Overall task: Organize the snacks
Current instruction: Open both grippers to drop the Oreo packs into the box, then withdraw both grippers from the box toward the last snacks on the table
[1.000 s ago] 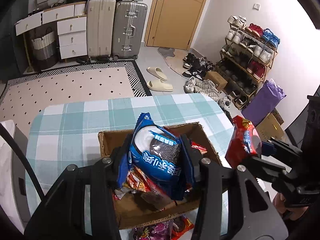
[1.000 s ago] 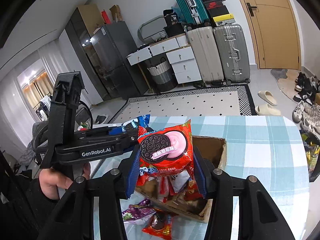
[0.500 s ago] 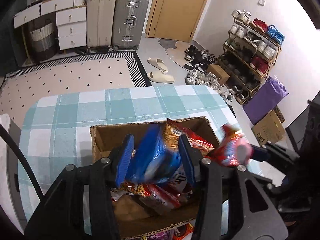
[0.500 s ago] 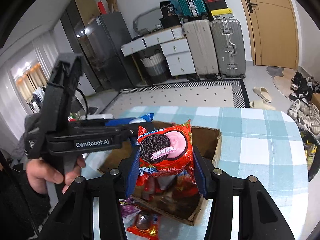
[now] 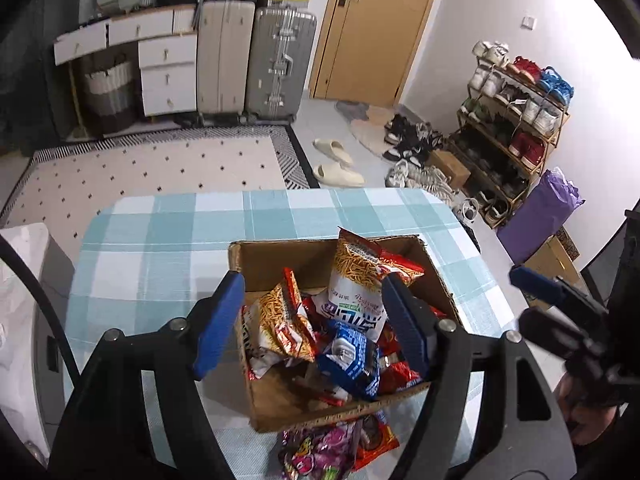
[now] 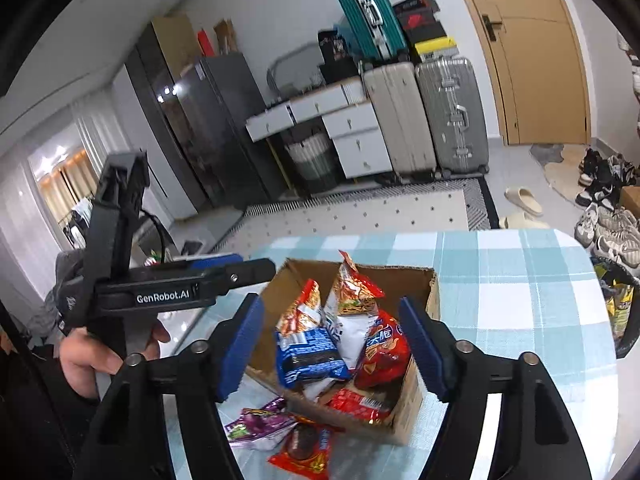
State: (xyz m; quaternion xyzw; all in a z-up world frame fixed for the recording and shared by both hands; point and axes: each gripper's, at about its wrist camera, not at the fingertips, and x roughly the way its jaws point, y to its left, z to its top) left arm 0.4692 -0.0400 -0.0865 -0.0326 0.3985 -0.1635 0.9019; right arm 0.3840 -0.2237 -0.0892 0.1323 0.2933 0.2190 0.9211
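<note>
An open cardboard box (image 5: 276,256) (image 6: 420,396) full of snack packets stands on the teal checked table (image 5: 160,248). A blue cookie packet (image 5: 352,360) (image 6: 304,352) lies loose on top of the pile, beside red packets (image 6: 382,348) and noodle-snack bags (image 5: 360,276). Above the box hangs my left gripper (image 5: 312,312) (image 6: 248,266), its jaws opening, with nothing pressed between its blue pads. My right gripper (image 6: 330,340) (image 5: 528,300) hovers over the box from the other side. Its jaws are opening too, and the packets lie below them, untouched.
On the cloth in front of the box lie a purple packet (image 6: 260,424) (image 5: 316,448) and a red cookie packet (image 6: 304,452). A hand (image 6: 92,356) holds the left gripper's handle. Beyond the table's right edge stands a dark bin (image 6: 620,312).
Both grippers have let go. The blue packet dropped from the left jaws and the red cookie packet from the right jaws, both into the box. Both pairs of jaws now stand much wider.
</note>
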